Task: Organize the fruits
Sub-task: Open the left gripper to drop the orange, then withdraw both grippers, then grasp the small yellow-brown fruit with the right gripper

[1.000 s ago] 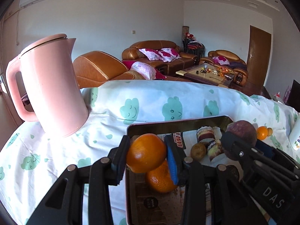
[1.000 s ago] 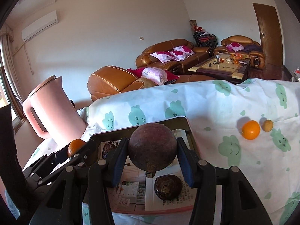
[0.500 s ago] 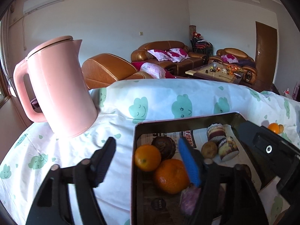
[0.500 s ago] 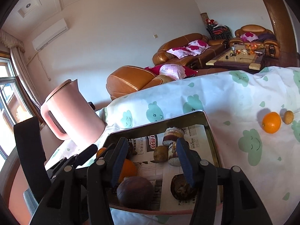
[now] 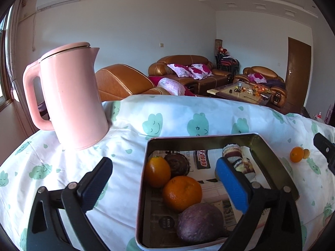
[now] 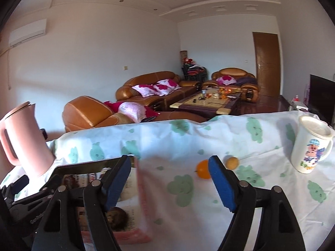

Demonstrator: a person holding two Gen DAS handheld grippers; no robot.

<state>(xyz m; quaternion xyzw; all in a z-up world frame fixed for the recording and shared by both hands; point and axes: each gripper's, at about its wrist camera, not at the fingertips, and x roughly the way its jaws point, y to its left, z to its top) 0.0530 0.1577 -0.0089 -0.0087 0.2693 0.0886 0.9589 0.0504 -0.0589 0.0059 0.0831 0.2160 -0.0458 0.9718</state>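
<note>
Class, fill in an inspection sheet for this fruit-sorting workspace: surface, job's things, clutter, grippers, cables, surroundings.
Surface: tablecloth with green cloud print, rumpled.
Job's things: tray holds two oranges, a purple fruit and other pieces; small orange and brown fruit lie on the cloth.
Clutter: pink kettle, mug.
Grippers: left gripper and right gripper opening, nothing between the fingers.
Cables: nothing seen.
Surroundings: sofas, coffee table, door.

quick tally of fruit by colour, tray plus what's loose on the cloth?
Orange: 3, two in the tray (orange, orange) and one loose on the cloth
Dark purple-brown: 2, both in the tray (dark round fruit, purple fruit)
Yellow-brown: 1, small fruit loose beside the loose orange
Total: 6 (4 in tray, 2 loose). Cut pieces at the tray's back not counted.
</note>
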